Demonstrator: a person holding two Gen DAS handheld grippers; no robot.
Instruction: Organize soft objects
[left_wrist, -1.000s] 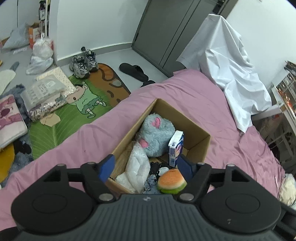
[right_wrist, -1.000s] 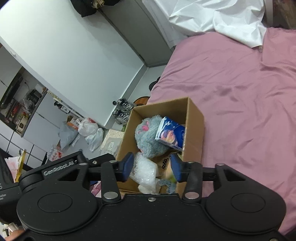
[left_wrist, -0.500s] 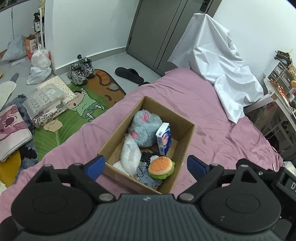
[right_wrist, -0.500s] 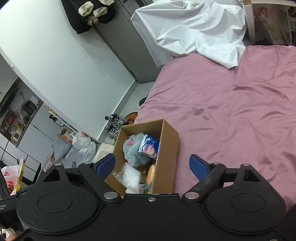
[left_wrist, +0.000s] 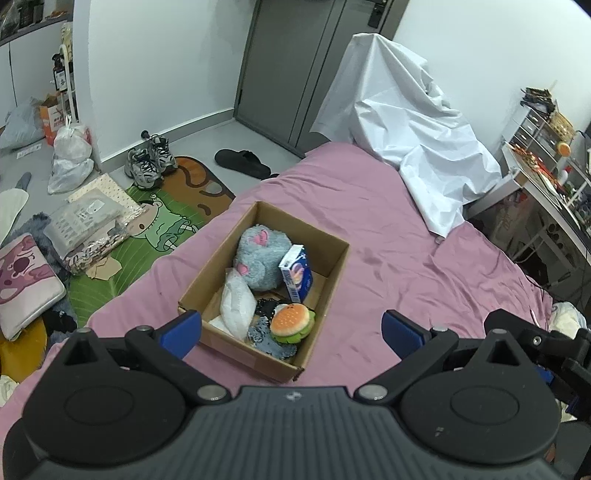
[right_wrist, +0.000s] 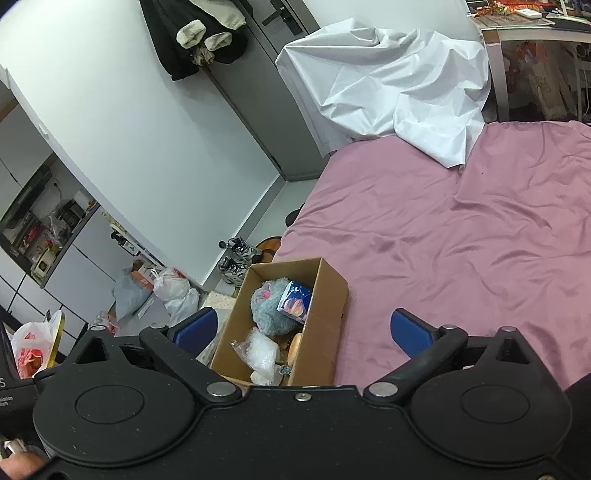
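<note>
Cardboard box (left_wrist: 325, 266) at frame centre on the pink bed (left_wrist: 406, 258); holds grey plush (left_wrist: 258, 260), burger toy (left_wrist: 291, 319), white bag (left_wrist: 238, 308), carton (left_wrist: 297, 273). Left gripper (left_wrist: 291, 328) and right gripper (right_wrist: 301, 326): fingers spread, empty. No loose soft items on bed; task looks near complete

Both wrist cameras are looking forward and downward from above the pink-sheeted bed (left_wrist: 388, 236). The left view is facing the open brown cardboard box (left_wrist: 332, 266) near its centre, toward the grey door. The right view is sitting farther right, seeing that box (right_wrist: 328, 317) lower-left. Both are sharing the crumpled white sheet (left_wrist: 406, 122).
</note>
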